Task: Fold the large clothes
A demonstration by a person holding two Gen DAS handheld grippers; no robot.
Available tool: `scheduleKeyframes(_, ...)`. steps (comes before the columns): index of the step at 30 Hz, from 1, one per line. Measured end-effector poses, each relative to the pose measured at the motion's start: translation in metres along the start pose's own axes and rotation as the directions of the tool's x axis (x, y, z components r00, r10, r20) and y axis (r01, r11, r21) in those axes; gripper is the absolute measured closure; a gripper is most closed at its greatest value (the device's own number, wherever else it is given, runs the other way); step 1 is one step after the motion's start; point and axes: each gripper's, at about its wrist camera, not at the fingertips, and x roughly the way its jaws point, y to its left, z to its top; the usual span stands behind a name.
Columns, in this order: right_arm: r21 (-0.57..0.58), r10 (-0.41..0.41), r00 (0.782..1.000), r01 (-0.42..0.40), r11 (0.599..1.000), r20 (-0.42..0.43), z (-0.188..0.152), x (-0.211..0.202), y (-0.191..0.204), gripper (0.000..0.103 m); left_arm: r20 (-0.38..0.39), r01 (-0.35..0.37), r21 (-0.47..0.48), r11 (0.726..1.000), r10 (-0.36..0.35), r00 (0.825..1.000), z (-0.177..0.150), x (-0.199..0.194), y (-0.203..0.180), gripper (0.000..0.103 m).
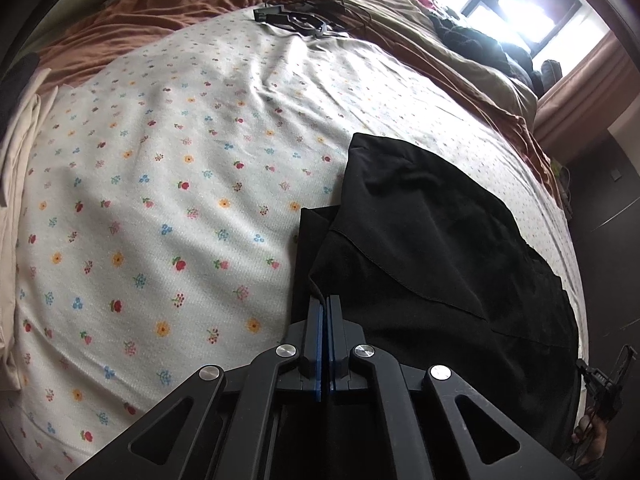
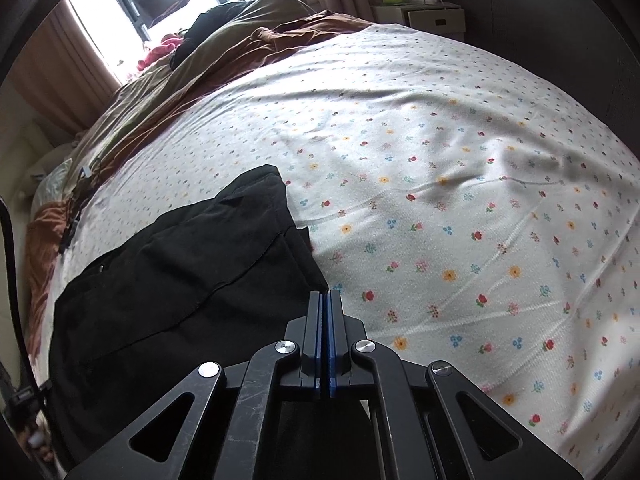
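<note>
Black garment (image 1: 432, 240) pinched between both grippers' fingers (image 1: 316, 320).

The left gripper (image 1: 325, 300) points steeply downward and its two jaws are pressed together, the blue pads meeting with no gap. The right gripper (image 2: 325, 296) has the same downward pose, with its jaws also closed flat against each other. In both views the black linkage arms are folded inward
</note>
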Motion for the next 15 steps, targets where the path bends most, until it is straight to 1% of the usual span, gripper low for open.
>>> scheduleKeyframes(1,0.008,-0.016,1.0,0.016,1.0,-0.001,0.001,-0.004,0.0,0.101,-0.004,0.011,-0.006,1.0,-0.011,1.0,0.0,-0.003,0.002,0.1)
scheduleKeyframes(2,0.009,-0.043,0.999,0.043,0.999,0.004,0.001,-0.011,0.0,0.096,-0.004,0.02,-0.011,1.0,-0.02,1.0,0.0,-0.007,0.004,0.099)
scheduleKeyframes(3,0.003,-0.068,0.998,0.068,0.998,0.003,0.0,-0.016,0.001,0.084,-0.005,0.026,-0.016,1.0,-0.027,1.0,-0.001,-0.012,0.006,0.094)
scheduleKeyframes(4,-0.007,-0.077,0.997,0.077,0.997,0.005,-0.001,-0.023,0.003,0.075,-0.005,0.031,-0.025,0.999,-0.031,0.999,-0.002,-0.017,0.011,0.085)
scheduleKeyframes(5,-0.02,-0.074,0.997,0.075,0.997,0.015,-0.004,-0.03,0.006,0.056,-0.002,0.036,-0.036,0.999,-0.037,0.999,-0.004,-0.022,0.015,0.076)
scheduleKeyframes(6,-0.034,-0.072,0.997,0.073,0.997,0.03,-0.008,-0.038,0.01,0.047,0.002,0.043,-0.046,0.998,-0.042,0.999,-0.007,-0.027,0.019,0.053)
scheduleKeyframes(7,-0.053,-0.069,0.997,0.072,0.996,0.044,-0.012,-0.046,0.016,0.047,0.011,0.052,-0.049,0.997,-0.051,0.999,-0.011,-0.032,0.022,0.037)
scheduleKeyframes(9,-0.106,-0.049,0.998,0.054,0.993,0.044,-0.023,-0.059,0.031,0.047,0.029,0.069,-0.036,0.997,-0.068,0.997,-0.022,-0.044,0.026,0.035)
scheduleKeyframes(11,-0.14,-0.024,0.999,0.03,0.99,0.044,-0.036,-0.069,0.046,0.047,-0.001,0.089,-0.034,0.995,-0.089,0.996,-0.034,-0.048,0.031,0.035)
scheduleKeyframes(15,-0.207,0.039,0.999,-0.035,0.978,0.013,-0.062,-0.077,0.08,0.047,-0.044,0.112,-0.07,0.991,-0.115,0.992,-0.059,-0.053,0.044,0.035)
